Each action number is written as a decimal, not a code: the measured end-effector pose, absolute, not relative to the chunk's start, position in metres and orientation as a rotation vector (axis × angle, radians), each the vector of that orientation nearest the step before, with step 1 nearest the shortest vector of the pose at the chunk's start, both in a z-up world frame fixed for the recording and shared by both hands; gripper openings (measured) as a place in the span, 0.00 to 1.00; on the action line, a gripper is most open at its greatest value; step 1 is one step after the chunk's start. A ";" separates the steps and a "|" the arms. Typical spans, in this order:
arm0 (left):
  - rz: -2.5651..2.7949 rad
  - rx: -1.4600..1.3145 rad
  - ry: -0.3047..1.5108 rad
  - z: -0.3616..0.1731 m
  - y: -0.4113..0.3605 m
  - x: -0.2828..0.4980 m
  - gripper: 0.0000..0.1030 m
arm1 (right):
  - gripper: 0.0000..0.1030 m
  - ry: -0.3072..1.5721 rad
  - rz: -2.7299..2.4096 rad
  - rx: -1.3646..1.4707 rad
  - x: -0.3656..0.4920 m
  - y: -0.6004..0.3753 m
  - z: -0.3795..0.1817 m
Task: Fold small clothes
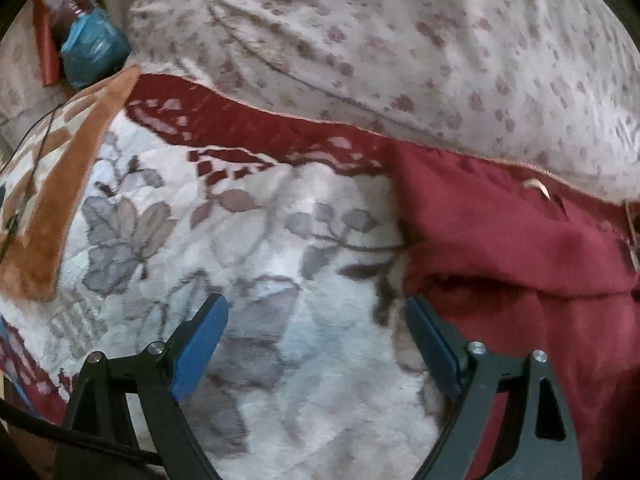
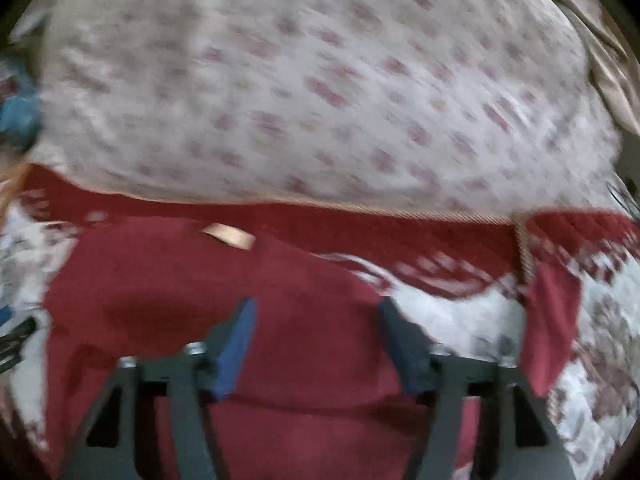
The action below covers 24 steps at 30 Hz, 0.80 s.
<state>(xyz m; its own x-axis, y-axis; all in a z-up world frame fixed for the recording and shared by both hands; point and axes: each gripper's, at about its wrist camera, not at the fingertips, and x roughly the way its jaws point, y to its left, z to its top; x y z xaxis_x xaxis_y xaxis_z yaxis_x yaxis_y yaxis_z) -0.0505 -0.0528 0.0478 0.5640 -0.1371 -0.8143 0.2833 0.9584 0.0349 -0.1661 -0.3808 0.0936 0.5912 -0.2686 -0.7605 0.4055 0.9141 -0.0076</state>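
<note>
While the left gripper [image 1: 316,312] hangs with jaws wide and empty over the floral blanket [image 1: 168,216], the red garment [image 1: 520,248] lies just right of it; further right, the right gripper [image 2: 316,316] (blurry view) gapes above that same garment, nothing pinched.

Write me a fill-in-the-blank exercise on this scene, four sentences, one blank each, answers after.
1. The garment lying on the blanket is dark ____ in colour.
2. The left gripper has its jaws ____, with nothing between them.
3. The pads on its fingers are ____.
4. The pillow behind the garment has a ____ print.

Missing words: red; open; blue; floral
</note>
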 end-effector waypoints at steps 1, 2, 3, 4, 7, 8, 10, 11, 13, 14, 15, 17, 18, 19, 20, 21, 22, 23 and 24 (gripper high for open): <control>-0.229 0.150 0.941 0.048 -0.049 -0.048 0.87 | 0.69 0.850 -0.346 0.161 -0.159 -0.369 0.098; -0.222 0.124 0.951 0.047 -0.045 -0.046 0.87 | 0.69 0.850 -0.277 0.150 -0.147 -0.351 0.101; -0.235 0.101 0.968 0.046 -0.044 -0.044 0.87 | 0.69 0.850 -0.204 0.148 -0.132 -0.336 0.104; -0.256 0.086 0.982 0.045 -0.045 -0.044 0.87 | 0.69 0.850 -0.159 0.149 -0.119 -0.327 0.107; -0.310 0.096 0.992 0.043 -0.054 -0.048 0.87 | 0.73 0.838 0.017 0.154 -0.063 -0.290 0.102; -0.321 0.118 0.990 0.041 -0.059 -0.050 0.87 | 0.80 0.852 0.075 0.154 -0.042 -0.279 0.095; -0.339 0.167 1.003 0.035 -0.070 -0.051 0.87 | 0.82 0.895 0.131 0.137 -0.005 -0.259 0.079; -0.335 0.185 1.017 0.030 -0.075 -0.049 0.87 | 0.82 0.922 0.145 0.109 0.012 -0.248 0.070; -0.340 0.195 1.031 0.026 -0.078 -0.045 0.87 | 0.82 0.964 0.176 0.024 0.038 -0.230 0.053; -0.341 0.200 1.032 0.025 -0.080 -0.042 0.87 | 0.77 0.985 0.191 -0.016 0.045 -0.222 0.046; -0.342 0.203 1.033 0.025 -0.080 -0.040 0.87 | 0.65 1.019 0.201 -0.049 0.052 -0.213 0.038; -0.358 0.201 1.046 0.026 -0.077 -0.037 0.87 | 0.10 1.112 0.260 -0.066 0.062 -0.208 0.019; -0.371 0.197 1.051 0.027 -0.075 -0.035 0.87 | 0.10 1.097 0.268 -0.068 0.062 -0.206 0.020; -0.380 0.196 1.052 0.029 -0.073 -0.035 0.87 | 0.09 1.077 0.279 -0.066 0.063 -0.205 0.024; -0.380 0.194 1.050 0.031 -0.070 -0.033 0.87 | 0.09 1.052 0.293 -0.035 0.064 -0.206 0.030; -0.371 0.190 1.045 0.033 -0.066 -0.031 0.87 | 0.09 1.024 0.306 0.018 0.067 -0.209 0.035; -0.353 0.188 1.039 0.033 -0.063 -0.029 0.87 | 0.09 1.009 0.317 0.048 0.070 -0.210 0.038; -0.333 0.185 1.036 0.033 -0.059 -0.026 0.87 | 0.09 0.996 0.329 0.064 0.076 -0.208 0.037; -0.314 0.181 1.040 0.032 -0.055 -0.022 0.87 | 0.09 0.993 0.323 0.056 0.082 -0.204 0.033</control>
